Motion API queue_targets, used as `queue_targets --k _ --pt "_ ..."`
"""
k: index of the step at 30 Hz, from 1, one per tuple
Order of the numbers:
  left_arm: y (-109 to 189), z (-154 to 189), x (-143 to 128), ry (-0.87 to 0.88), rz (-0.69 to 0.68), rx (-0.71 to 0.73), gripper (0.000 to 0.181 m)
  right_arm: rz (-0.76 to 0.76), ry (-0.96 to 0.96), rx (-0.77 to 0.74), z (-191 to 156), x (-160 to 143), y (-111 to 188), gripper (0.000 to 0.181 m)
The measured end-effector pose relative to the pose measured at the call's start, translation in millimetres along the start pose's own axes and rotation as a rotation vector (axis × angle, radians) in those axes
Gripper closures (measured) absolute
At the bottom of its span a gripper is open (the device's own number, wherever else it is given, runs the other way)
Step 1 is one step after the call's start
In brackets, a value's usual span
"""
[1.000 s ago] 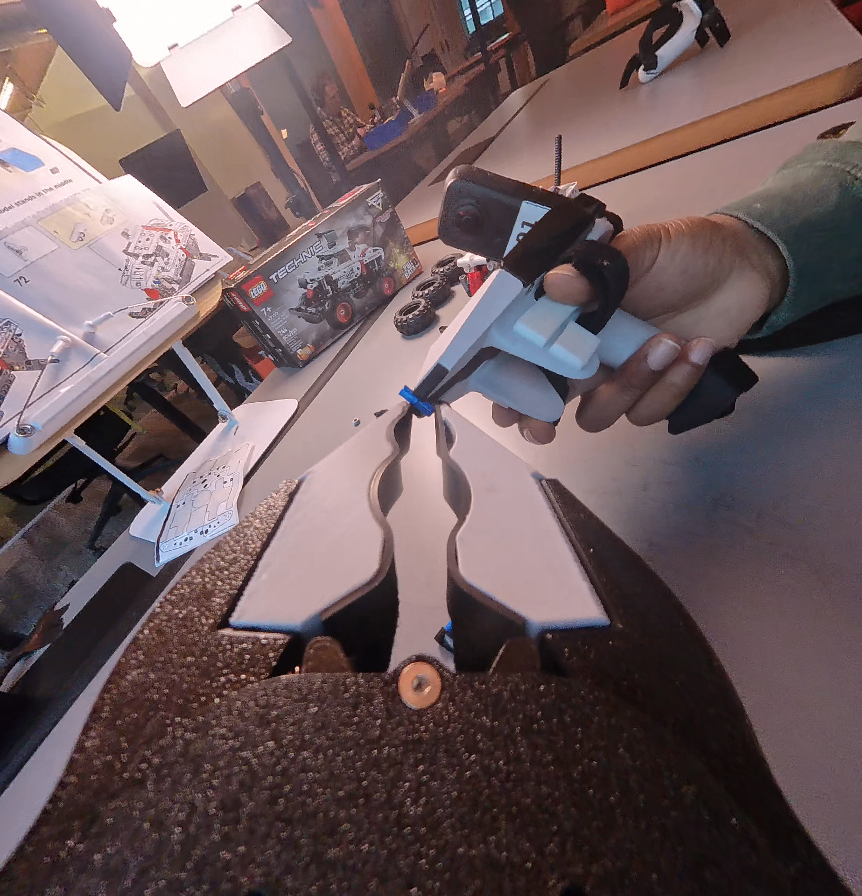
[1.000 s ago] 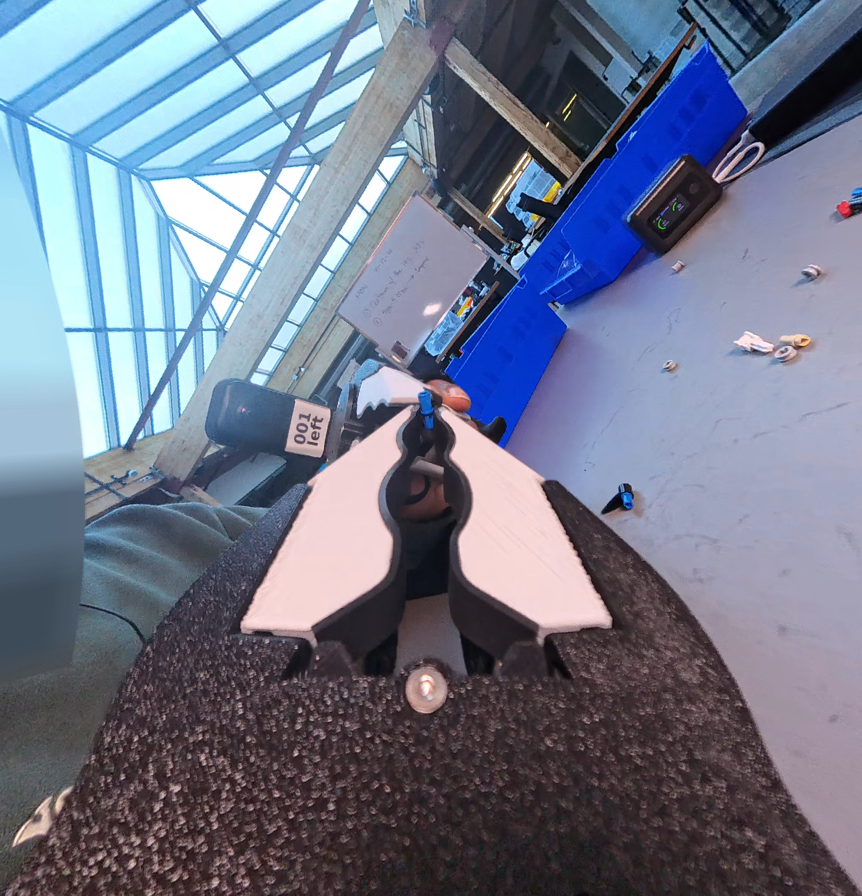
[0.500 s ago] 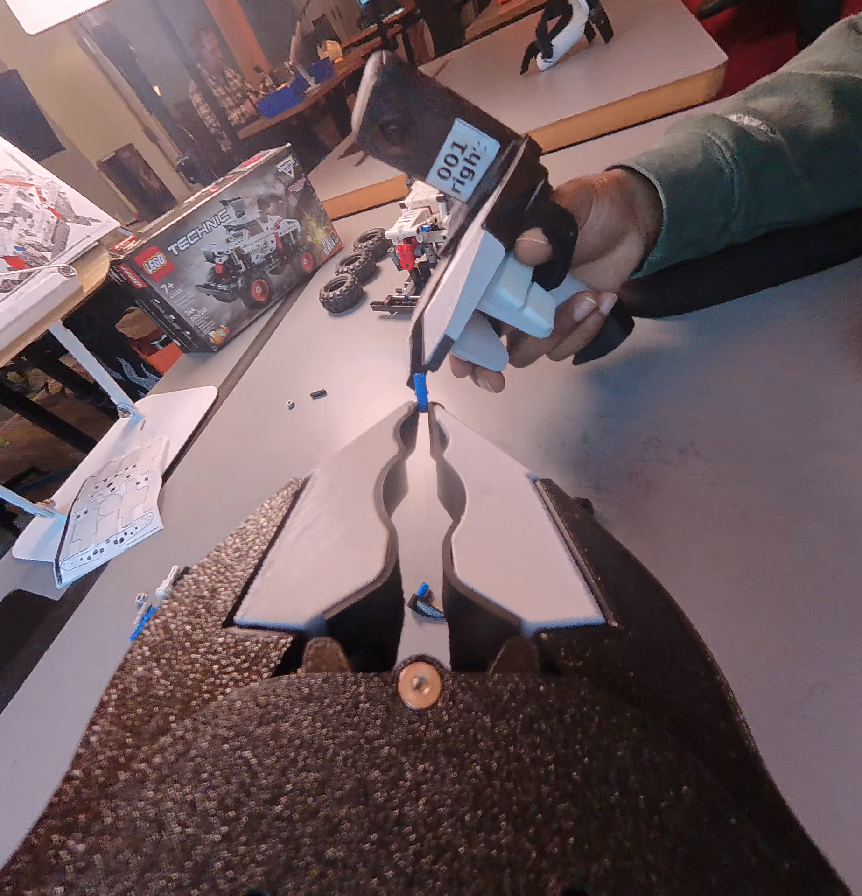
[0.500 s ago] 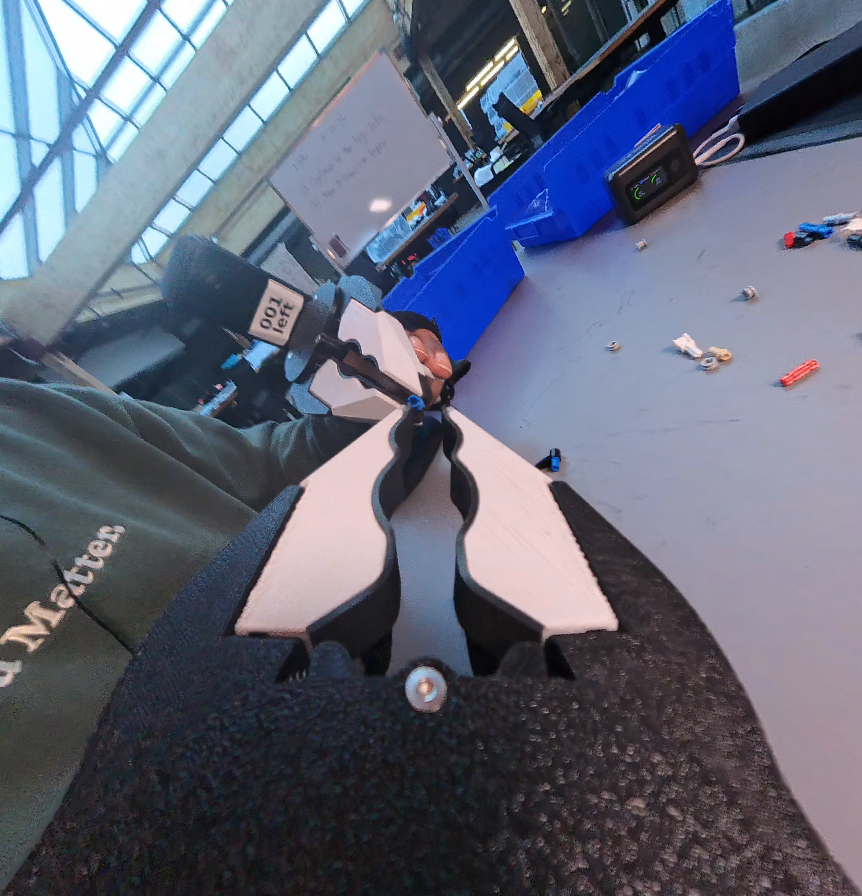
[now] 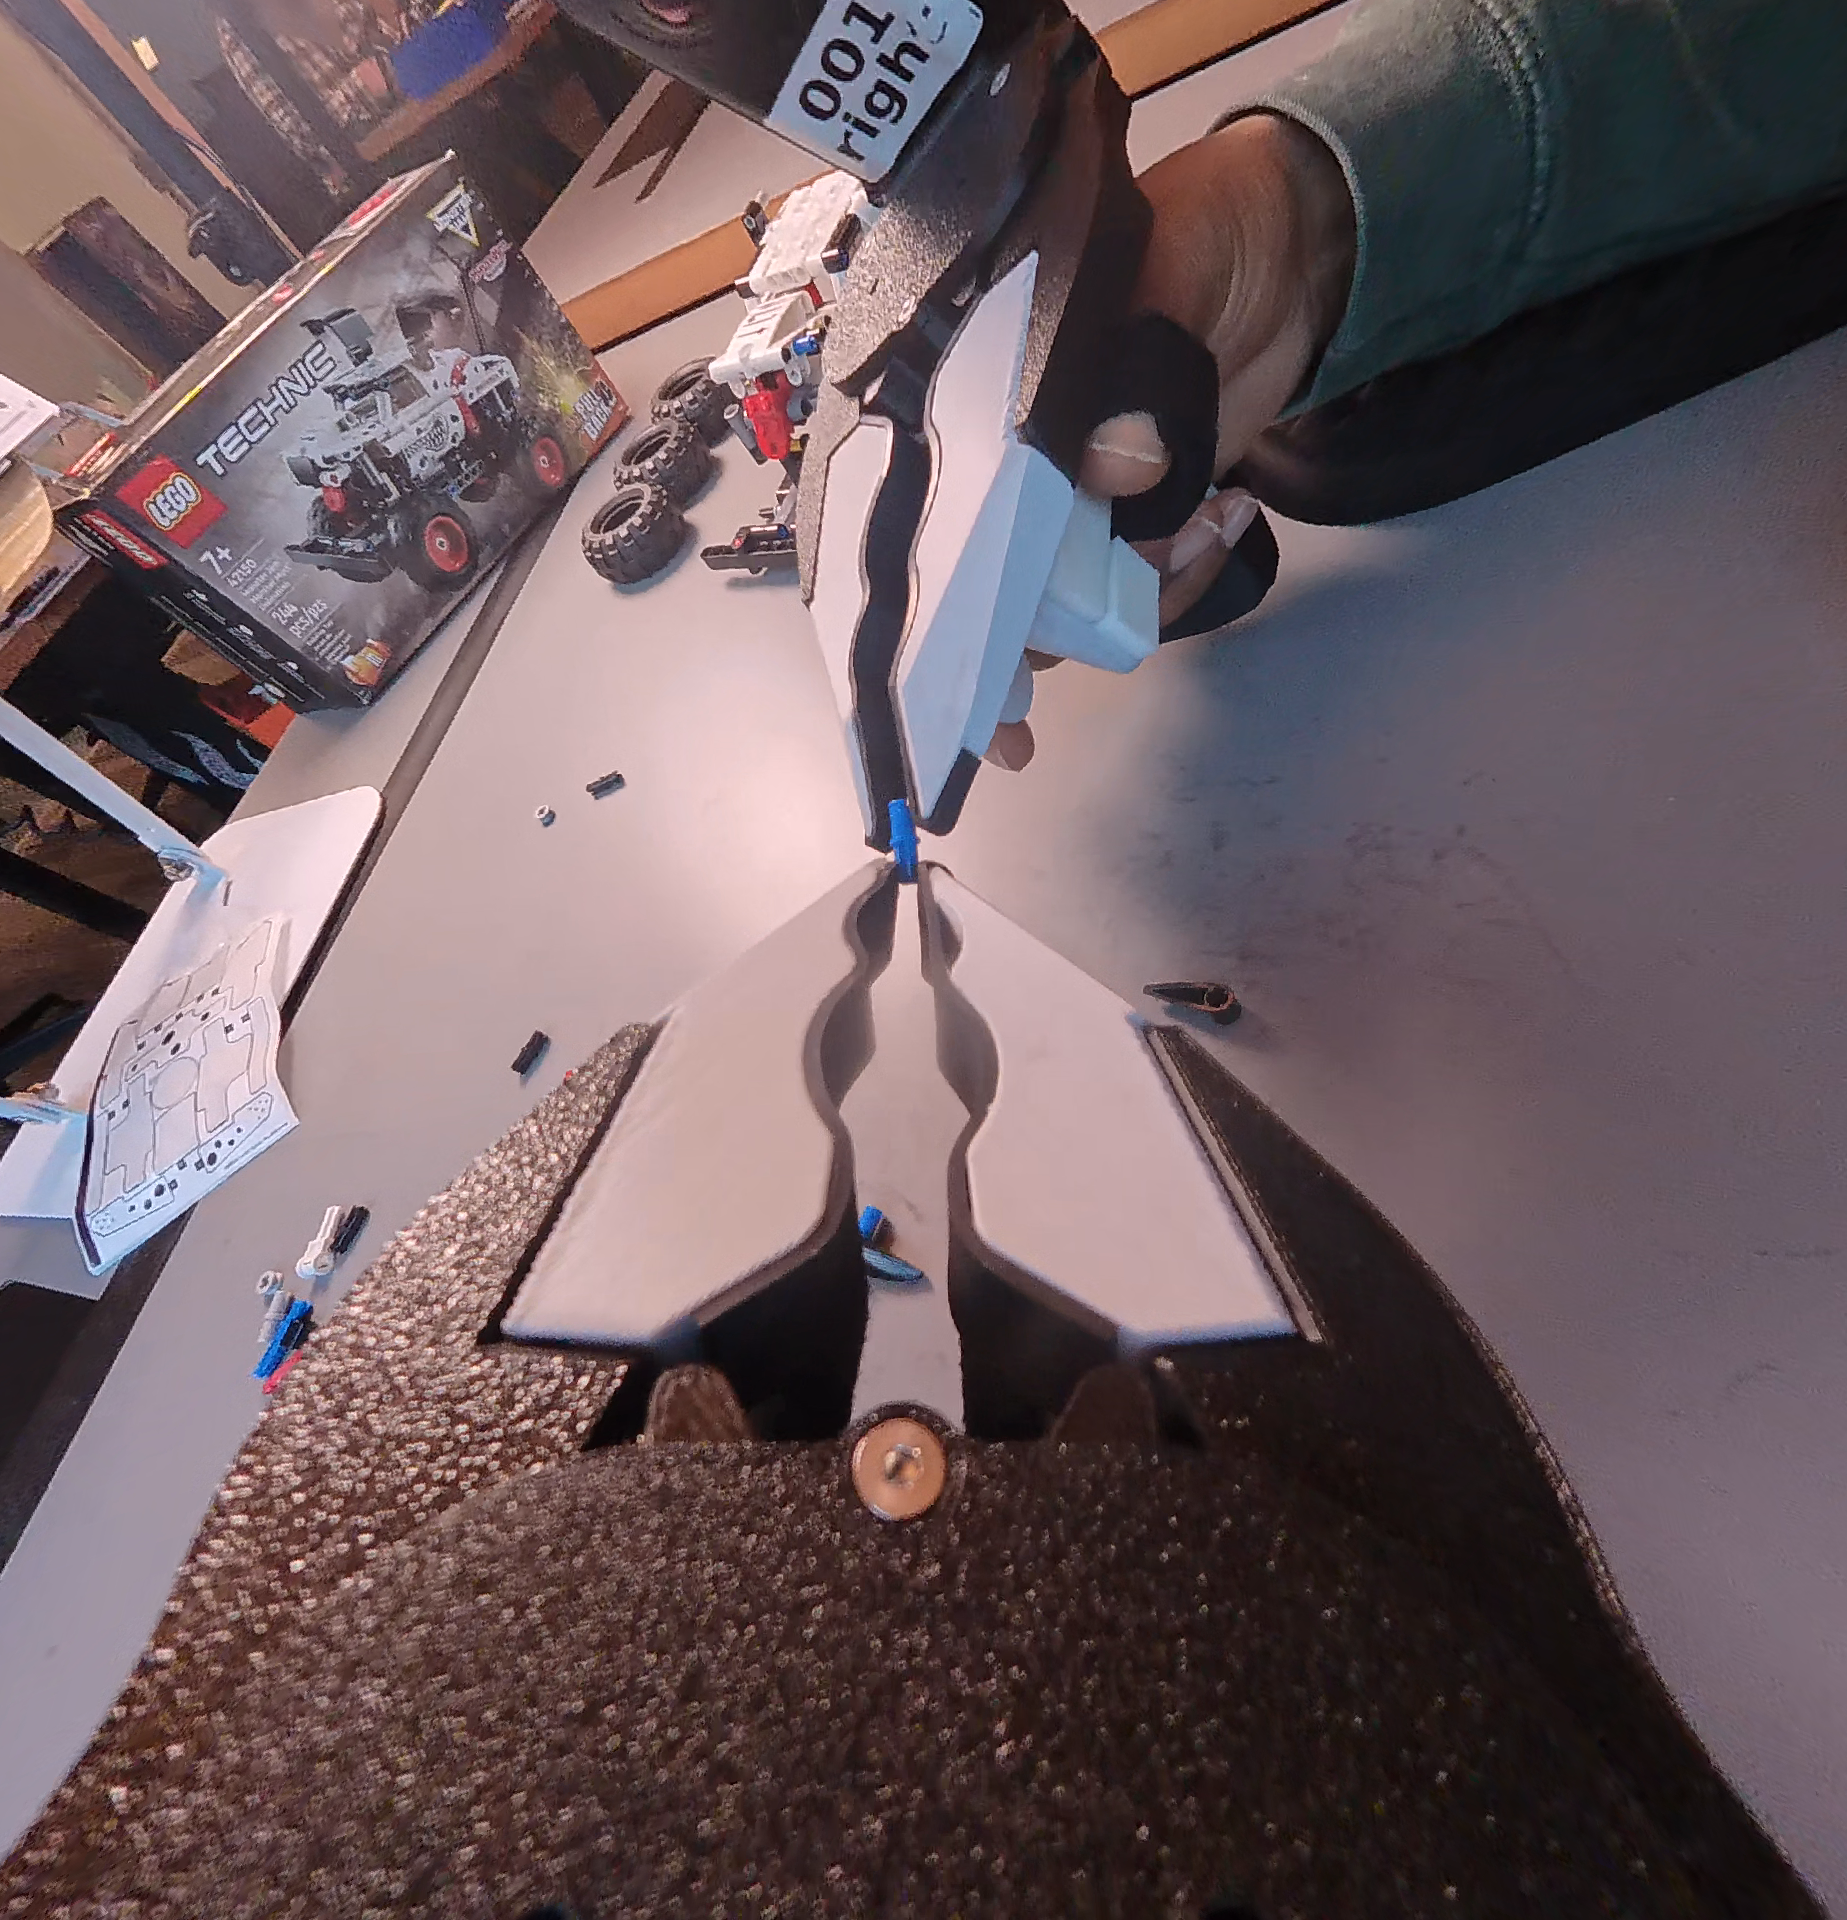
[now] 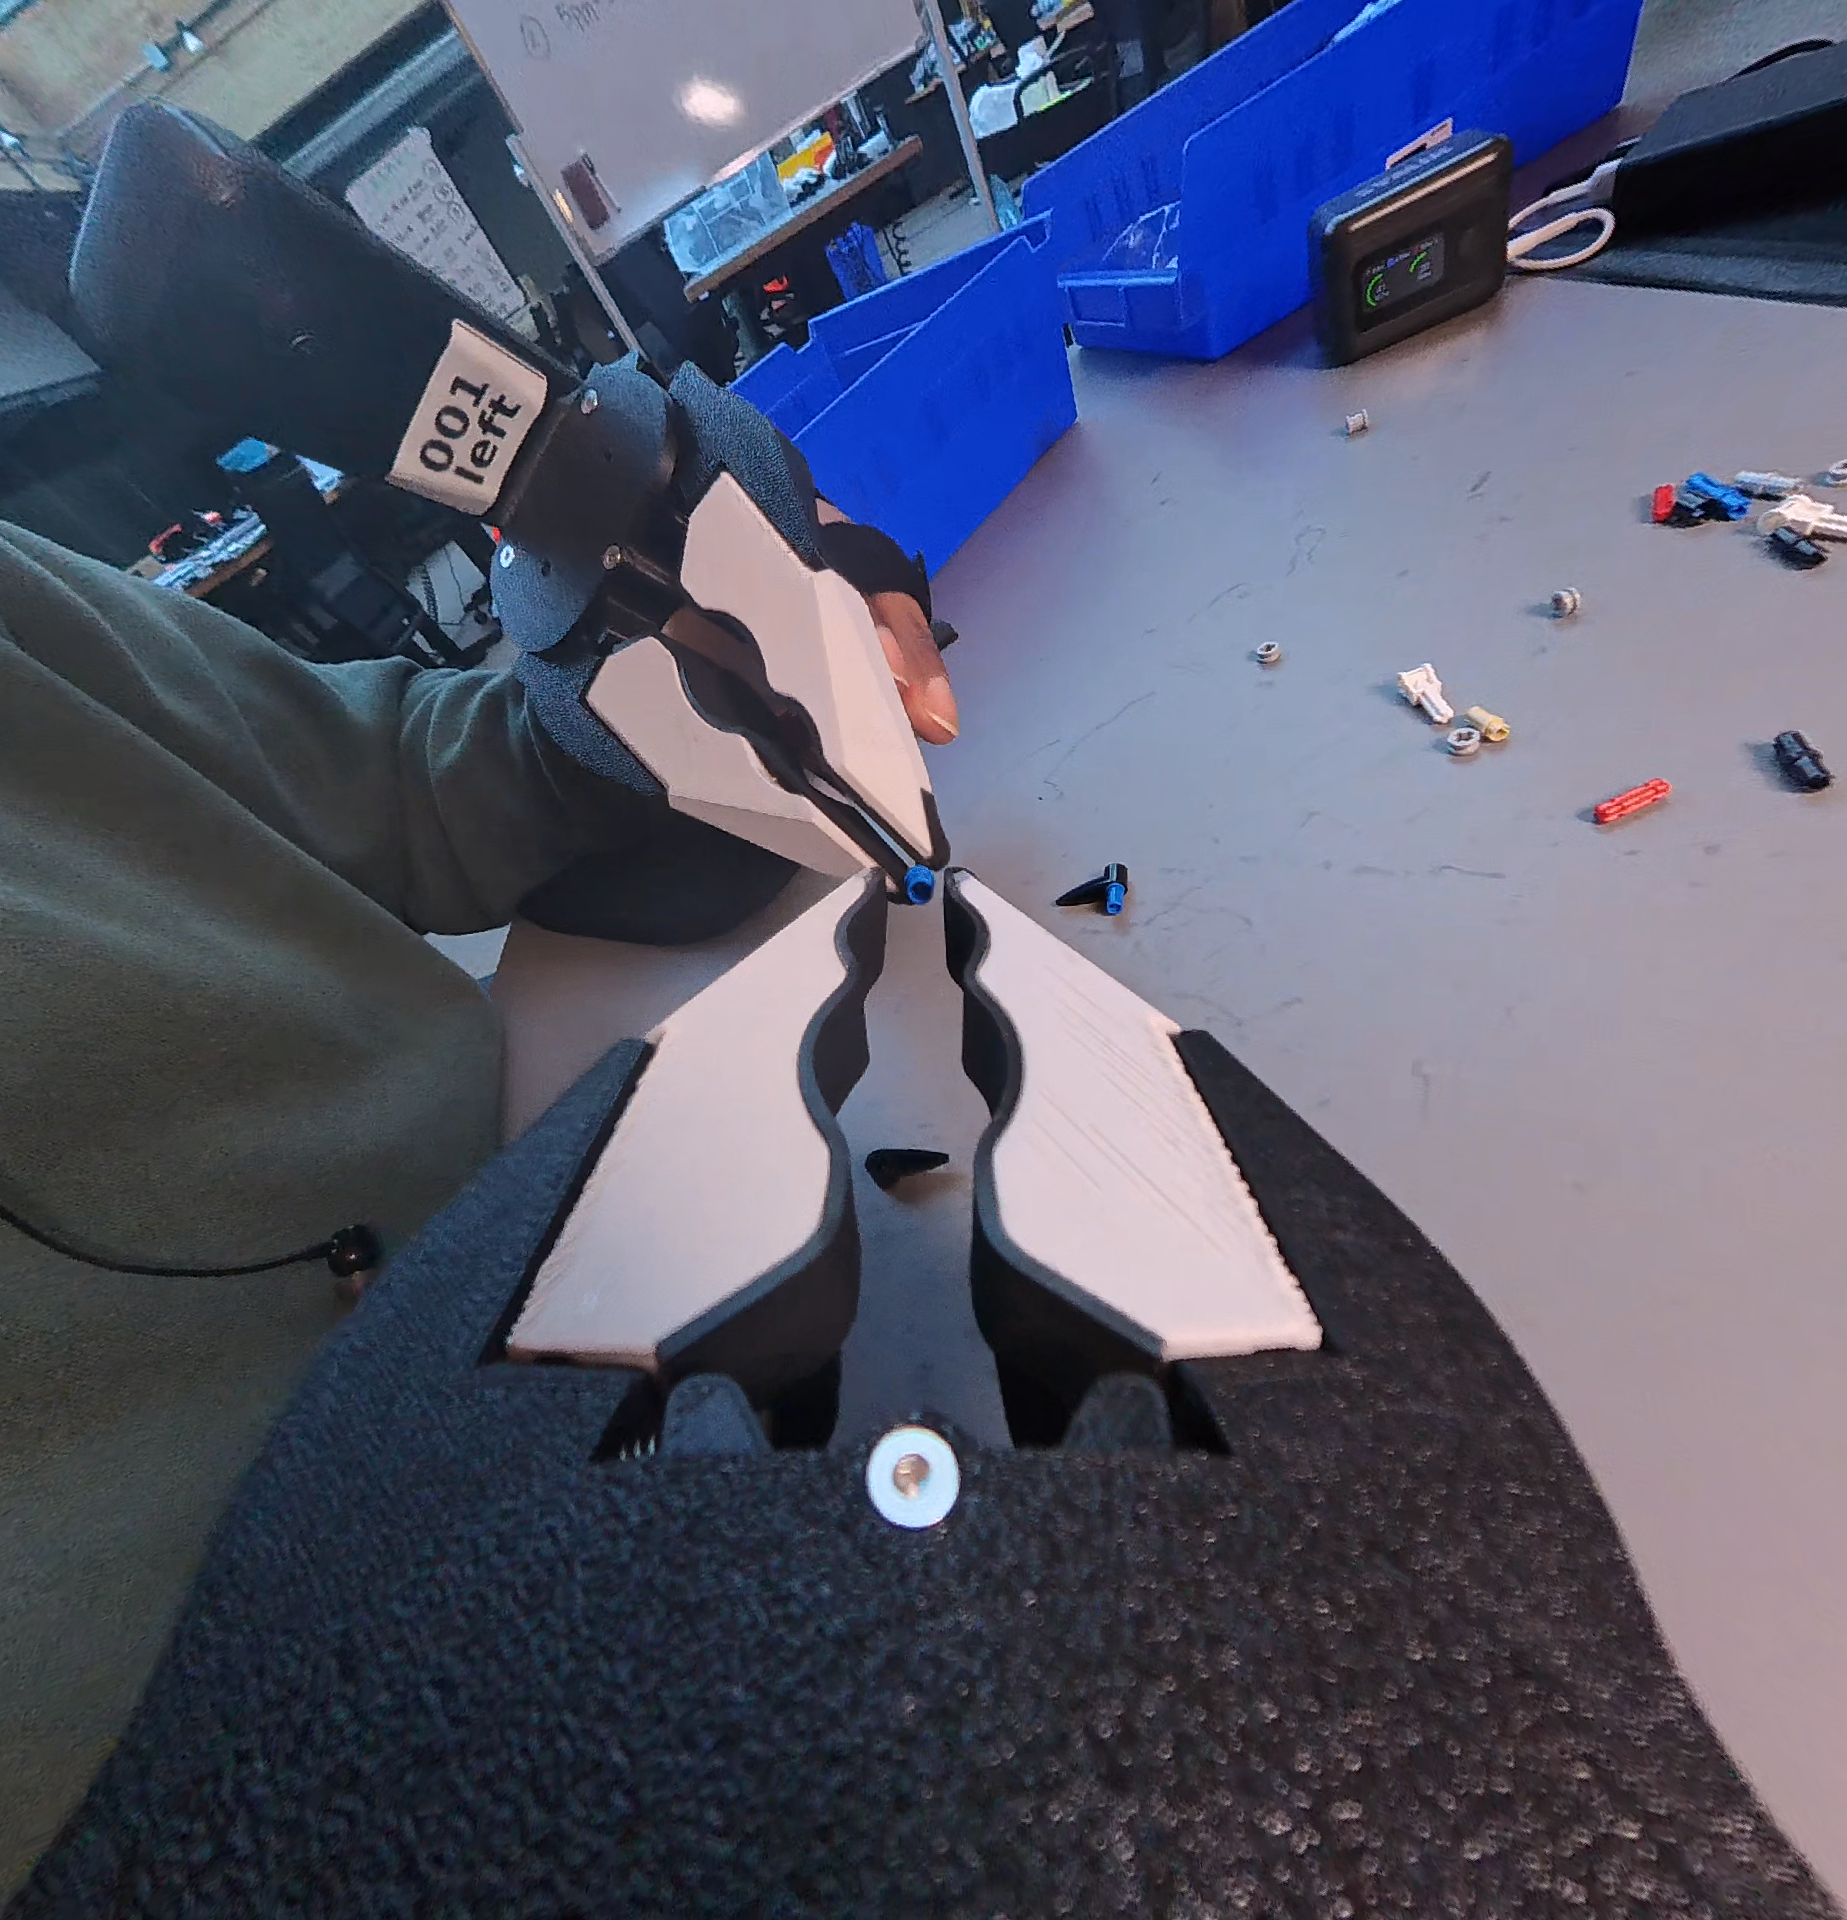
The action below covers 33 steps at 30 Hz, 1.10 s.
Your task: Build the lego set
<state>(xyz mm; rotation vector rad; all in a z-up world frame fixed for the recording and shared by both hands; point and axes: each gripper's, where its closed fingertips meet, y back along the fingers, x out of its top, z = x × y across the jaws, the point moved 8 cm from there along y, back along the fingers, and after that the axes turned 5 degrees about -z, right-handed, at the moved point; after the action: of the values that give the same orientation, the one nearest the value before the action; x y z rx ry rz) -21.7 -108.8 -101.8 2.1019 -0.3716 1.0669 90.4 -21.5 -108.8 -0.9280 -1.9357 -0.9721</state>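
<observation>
A small blue lego pin (image 5: 902, 837) is pinched in the tips of my left gripper (image 5: 904, 875), which is shut on it just above the grey table (image 5: 1418, 935). My right gripper (image 5: 903, 821) points down at it from above, tip to tip. In the right wrist view the pin (image 6: 917, 884) sits between the tips of my right gripper (image 6: 916, 881), whose fingers (image 6: 1095, 1132) stand slightly apart with small gaps on both sides of the pin. The left gripper (image 6: 914, 864) comes in from the upper left there.
A black tooth piece with a blue pin (image 6: 1095, 888) and a bare black tooth (image 6: 903, 1162) lie near the tips. Loose pieces (image 6: 1631, 800) are scattered at right, before blue bins (image 6: 950, 395). The lego box (image 5: 347, 416), tyres (image 5: 638, 520), part-built truck (image 5: 784, 343) and sticker sheet (image 5: 181, 1101) show in the left wrist view. My left and right fingertips are right by each other.
Both grippers have come down from mid-air to just above the table. The blue pin was at the right gripper's tips; the left gripper has closed on it.
</observation>
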Motion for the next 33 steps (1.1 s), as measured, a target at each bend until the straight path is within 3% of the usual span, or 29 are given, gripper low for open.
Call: queue_targets --k 14,26,33 --pt "-4.0 2.6 -5.0 0.107 0.009 -0.131 0.179 -0.08 0.113 -0.019 -4.0 -5.3 -0.7 0.178" --pt "-3.2 8.8 -3.6 0.261 0.067 -0.367 0.179 -0.118 0.557 -0.044 -24.0 -14.4 3.7 0.177" --pt "-5.9 13.2 -5.5 0.262 0.042 -0.411 0.179 -0.149 0.661 -0.056 -28.4 -19.9 2.1 0.177"
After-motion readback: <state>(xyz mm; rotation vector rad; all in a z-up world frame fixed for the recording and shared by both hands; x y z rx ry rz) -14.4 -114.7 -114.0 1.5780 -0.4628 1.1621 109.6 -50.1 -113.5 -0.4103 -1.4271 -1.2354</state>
